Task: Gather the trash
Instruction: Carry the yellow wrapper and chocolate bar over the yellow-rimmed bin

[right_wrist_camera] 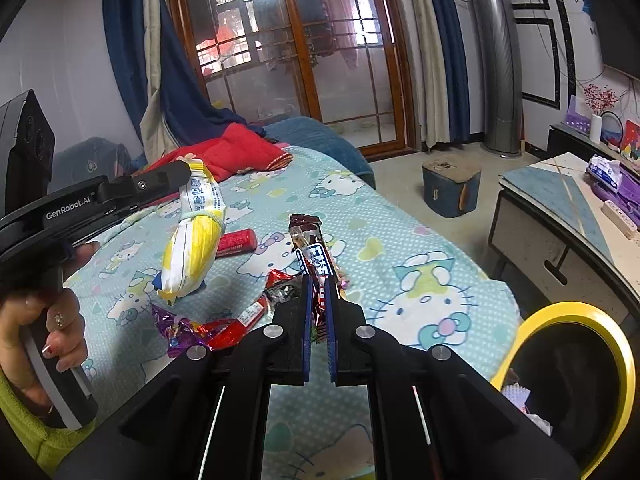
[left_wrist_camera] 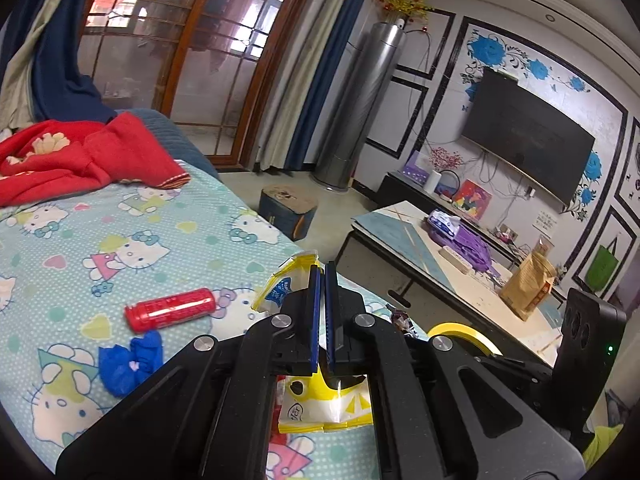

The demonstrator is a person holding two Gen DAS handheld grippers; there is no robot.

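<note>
bed (right_wrist_camera: 420, 264): covered by a cartoon-cat sheet; it carries the loose trash; both grippers hang above its near edge
bin (right_wrist_camera: 568, 312): yellow-rimmed, dark inside, some paper already in it; it stands just off the bed's near corner, to the right of the right gripper and low; in the left wrist view only a sliver of the rim (left_wrist_camera: 460, 330) shows past the left gripper's body
yellow bag (right_wrist_camera: 192, 248): lifted clear of the sheet; it hangs long axis downward from the left gripper (right_wrist_camera: 182, 172), whose jaws are closed on its top edge; in the left wrist view the bag's top (left_wrist_camera: 294, 280) pokes up beside the closed jaws
brown wrapper (right_wrist_camera: 312, 252): a long snack wrapper, clamped at its lower end in the closed jaws of the right gripper (right_wrist_camera: 318, 292); its long axis runs up and away from the jaws
nearer hand: the right one, I judge; the bin lies right beside it, while the left must cross over
left on the sheet: red can (left_wrist_camera: 170, 308), blue scrap (left_wrist_camera: 130, 360), red and purple wrappers (right_wrist_camera: 224, 324)
</note>
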